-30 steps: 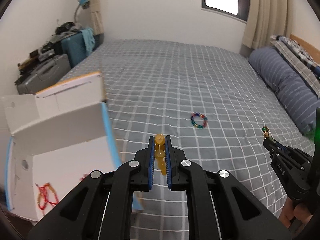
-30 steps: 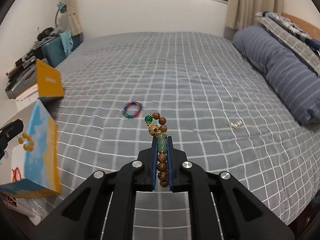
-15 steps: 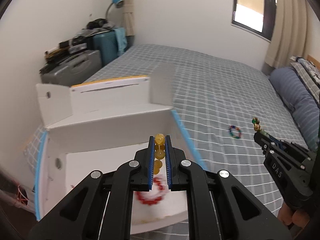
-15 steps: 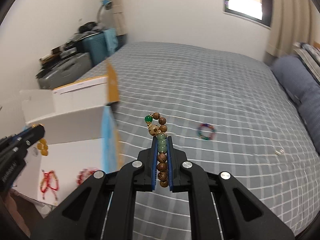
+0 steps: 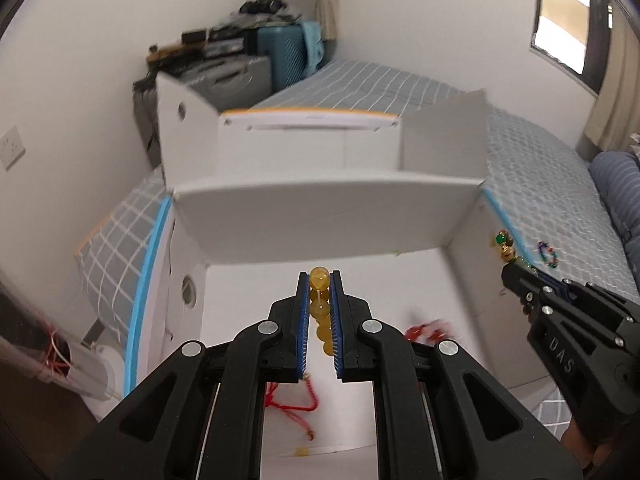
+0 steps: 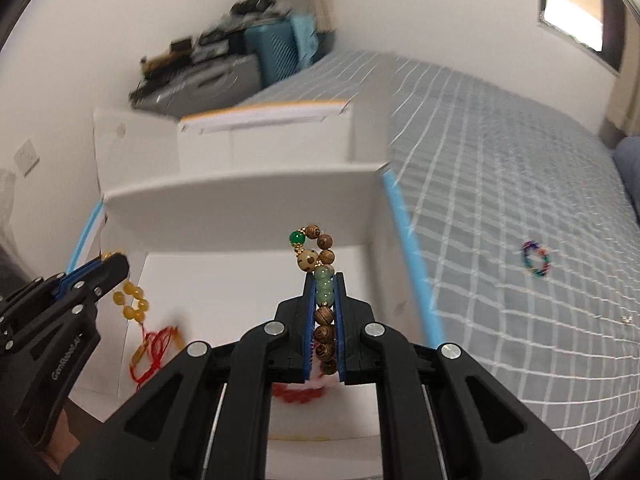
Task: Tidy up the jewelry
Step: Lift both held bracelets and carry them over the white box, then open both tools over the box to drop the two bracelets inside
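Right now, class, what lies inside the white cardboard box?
Inside the white cardboard box: a red cord bracelet and a red beaded bracelet. The grippers cover part of its floor, so more may lie hidden.

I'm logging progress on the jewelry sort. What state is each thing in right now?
Left hand-held gripper: shut on yellow bead bracelet.
Right hand-held gripper: shut on wooden bead bracelet.
White box: open, flaps up.
Red bracelet: lying in the box.
Multicolored bracelet: loose on the bed.

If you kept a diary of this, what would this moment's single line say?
left claw: shut on yellow bead bracelet over white box | right claw: shut on wooden bead bracelet | rainbow bracelet: on bed
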`<action>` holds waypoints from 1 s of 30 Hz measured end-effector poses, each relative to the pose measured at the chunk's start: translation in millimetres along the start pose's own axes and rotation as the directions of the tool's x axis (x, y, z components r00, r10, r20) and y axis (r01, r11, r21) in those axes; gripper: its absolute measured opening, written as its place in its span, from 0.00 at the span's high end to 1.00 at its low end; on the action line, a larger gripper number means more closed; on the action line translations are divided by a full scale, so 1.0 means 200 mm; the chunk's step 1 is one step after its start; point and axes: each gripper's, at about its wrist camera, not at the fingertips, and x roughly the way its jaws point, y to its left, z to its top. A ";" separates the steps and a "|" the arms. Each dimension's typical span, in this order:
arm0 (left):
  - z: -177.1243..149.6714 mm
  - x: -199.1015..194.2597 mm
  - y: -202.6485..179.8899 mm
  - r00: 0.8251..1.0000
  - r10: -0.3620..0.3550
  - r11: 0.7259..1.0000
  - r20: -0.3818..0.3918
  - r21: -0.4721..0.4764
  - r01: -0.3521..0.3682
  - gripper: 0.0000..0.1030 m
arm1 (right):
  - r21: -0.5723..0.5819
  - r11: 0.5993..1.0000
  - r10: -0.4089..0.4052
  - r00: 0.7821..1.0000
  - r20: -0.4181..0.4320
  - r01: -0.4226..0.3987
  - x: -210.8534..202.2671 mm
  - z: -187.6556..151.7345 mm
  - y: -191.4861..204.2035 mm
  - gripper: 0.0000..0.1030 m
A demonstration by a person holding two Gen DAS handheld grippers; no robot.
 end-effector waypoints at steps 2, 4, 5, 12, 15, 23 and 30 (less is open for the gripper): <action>-0.03 0.04 0.04 1.000 0.003 1.000 -0.022 -0.018 -0.003 0.91 | -0.002 1.000 0.004 1.000 -0.022 -0.004 0.05 -0.02 0.03 0.93; -0.05 0.06 0.05 0.999 0.017 1.000 -0.030 -0.021 -0.018 0.91 | 0.000 1.000 0.015 0.999 -0.038 -0.015 0.09 -0.03 0.06 0.93; -0.06 0.07 0.07 0.999 0.024 0.999 -0.035 -0.025 -0.025 0.91 | 0.001 1.000 0.013 0.999 -0.051 -0.013 0.11 -0.04 0.07 0.93; -0.08 0.16 0.08 0.997 0.032 0.999 -0.075 -0.033 -0.035 0.91 | 0.018 1.000 0.011 0.992 -0.125 -0.009 0.22 -0.09 0.03 0.92; -0.06 0.17 0.07 0.996 0.043 0.998 -0.078 -0.031 -0.046 0.91 | 0.018 1.000 0.009 0.988 -0.151 -0.007 0.26 -0.11 0.04 0.92; -0.05 0.18 0.07 0.995 0.057 0.998 -0.080 -0.023 -0.059 0.90 | 0.000 1.000 0.004 0.988 -0.157 -0.004 0.27 -0.10 0.05 0.90; -0.06 0.16 0.07 0.995 0.070 0.997 -0.078 -0.026 -0.072 0.81 | -0.003 1.000 0.008 0.990 -0.144 -0.009 0.24 -0.10 0.04 0.66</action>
